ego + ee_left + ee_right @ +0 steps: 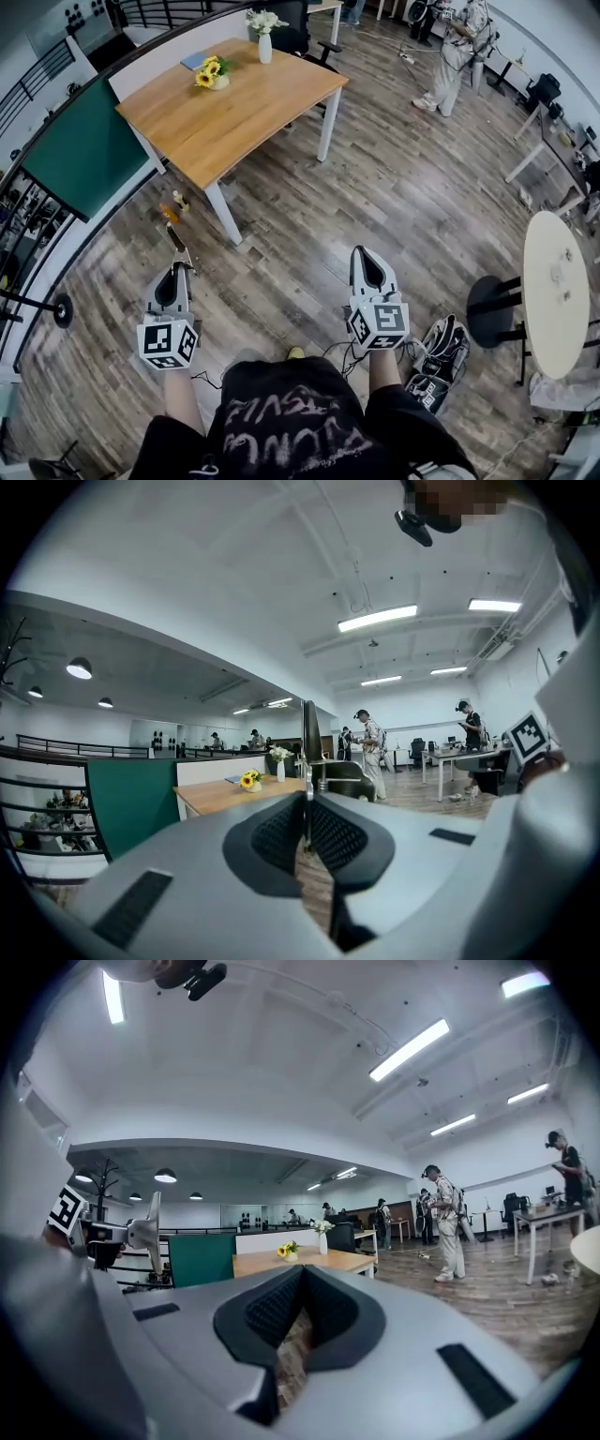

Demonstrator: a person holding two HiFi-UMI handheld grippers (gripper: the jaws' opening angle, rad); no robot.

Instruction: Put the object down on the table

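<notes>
My left gripper (176, 266) is shut on a thin flat metal tool (174, 238) that sticks out past the fingertips. In the left gripper view the tool (307, 735) stands edge-on as a dark upright strip between the closed pads of that gripper (307, 801). The right gripper view catches its silvery blade (150, 1232) at the left. My right gripper (367, 251) is shut with nothing in it. Both grippers hover over the wood floor, well short of the wooden table (234, 98), which carries a pot of sunflowers (214, 74) and a white vase (264, 39).
A green panel (84, 150) and a railing run along the left. Small items (171, 208) lie on the floor by the table leg. A round white table (555, 291), a black stool (487, 309) and bags (441, 352) are at the right. A person (455, 52) stands far off.
</notes>
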